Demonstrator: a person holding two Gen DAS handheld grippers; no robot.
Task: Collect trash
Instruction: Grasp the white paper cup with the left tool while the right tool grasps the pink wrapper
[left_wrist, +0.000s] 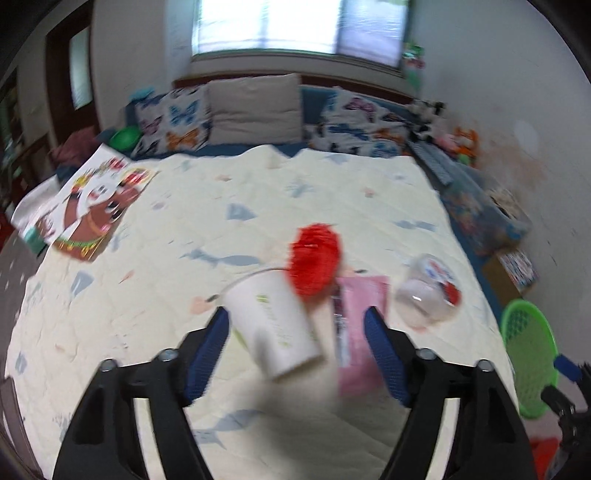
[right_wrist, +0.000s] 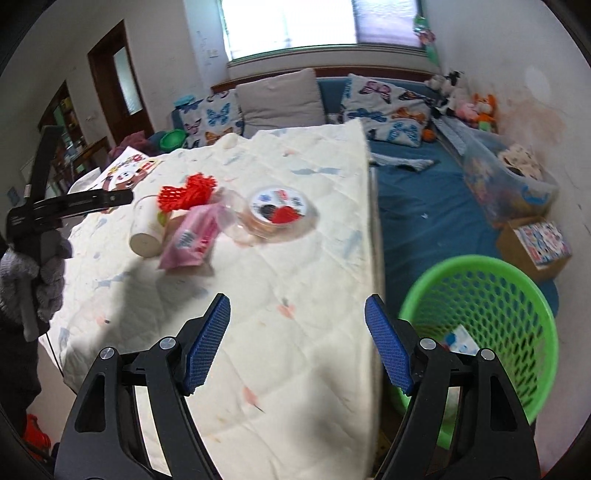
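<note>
Both pairs of your blue-padded fingers are spread apart, and nothing is squeezed between them. Your left fingers (left_wrist: 297, 350) are out over the cream quilted bed cover (left_wrist: 147, 295) with little fish shapes on it. A white paper cup (left_wrist: 273, 325) lies tipped on its side between them, but the pads do not press on it. It looks blurry. Just past the cup is a red foam net (left_wrist: 316, 260), which touches the cup's rim. A pink plastic wrapper (left_wrist: 360, 332) lies flat beside the cup, close to the right-hand pad. A clear round plastic tub with a printed lid (left_wrist: 430, 291) lies near the wrapper, a bit farther to the right. Your right fingers (right_wrist: 297, 345) are above the near corner of the same bed cover, with only the cover under them. From this side all the trash sits in one small bunch, far from these fingers. A green plastic basket with holes (right_wrist: 517, 306) stands on the floor just beside the bed, to the right of your right fingers, and a bit of paper lies inside it. Your gloved hand (right_wrist: 33, 277) shows at the left edge, holding the other tool. Butterfly pillows (right_wrist: 218, 118) lean at the far end of the bed.
</note>
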